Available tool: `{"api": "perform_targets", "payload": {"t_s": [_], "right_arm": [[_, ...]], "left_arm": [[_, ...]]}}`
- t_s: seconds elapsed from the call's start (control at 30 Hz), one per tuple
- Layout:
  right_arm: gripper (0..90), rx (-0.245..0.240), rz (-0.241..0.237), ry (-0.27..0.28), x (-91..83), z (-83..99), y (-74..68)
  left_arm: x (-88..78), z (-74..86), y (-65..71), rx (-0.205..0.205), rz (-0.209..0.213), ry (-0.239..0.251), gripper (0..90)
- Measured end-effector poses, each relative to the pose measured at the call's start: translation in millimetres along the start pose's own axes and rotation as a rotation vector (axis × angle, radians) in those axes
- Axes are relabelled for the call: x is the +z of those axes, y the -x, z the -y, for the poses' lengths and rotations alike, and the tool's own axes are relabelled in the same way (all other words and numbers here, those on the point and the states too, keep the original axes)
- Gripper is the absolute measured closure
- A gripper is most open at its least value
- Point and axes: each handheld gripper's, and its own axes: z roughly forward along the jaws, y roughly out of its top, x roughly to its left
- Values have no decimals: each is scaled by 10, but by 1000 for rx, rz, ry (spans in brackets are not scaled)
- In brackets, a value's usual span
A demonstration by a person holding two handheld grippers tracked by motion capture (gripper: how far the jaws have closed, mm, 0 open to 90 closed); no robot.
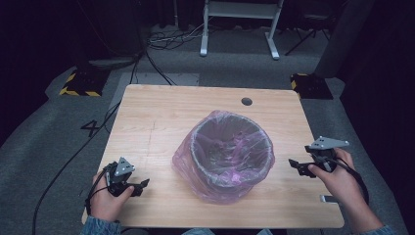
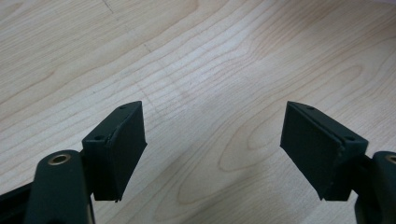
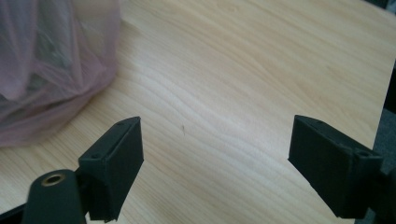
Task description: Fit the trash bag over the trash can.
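A round grey bin (image 1: 230,152) lined with a thin pink plastic bag (image 1: 188,159) stands in the middle of the wooden table (image 1: 161,112); the bag hangs over the rim and bunches at the base. My left gripper (image 1: 142,187) rests near the table's front left, its jaws wide apart over bare wood (image 2: 215,140). On the right side my right gripper (image 1: 296,166) is held open too, pointing toward the bin. In the right gripper view the pink bag (image 3: 46,70) lies off to the left of the gripper (image 3: 217,163), apart from the jaws.
A small round hole (image 1: 246,101) sits near the table's far edge. Cables (image 1: 73,156) trail across the grey floor at the left, and a white frame (image 1: 240,24) stands beyond the table.
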Motion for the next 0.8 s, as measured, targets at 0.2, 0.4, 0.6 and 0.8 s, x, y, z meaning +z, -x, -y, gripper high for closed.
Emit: {"api": "perform_targets", "payload": {"t_s": [0.2, 0.4, 0.6, 0.8], "right_arm": [[168, 40, -12, -18, 148, 240, 3], [168, 99, -13, -8, 287, 478, -7], [168, 133, -15, -19, 362, 693, -14], [158, 129, 28, -12, 407, 852, -22]], "left_arm": [[28, 9, -1, 4, -2, 0, 219], [75, 38, 2, -14, -25, 24, 196], [137, 97, -22, -35, -39, 31, 184], [197, 148, -40, -50, -23, 40, 166]]}}
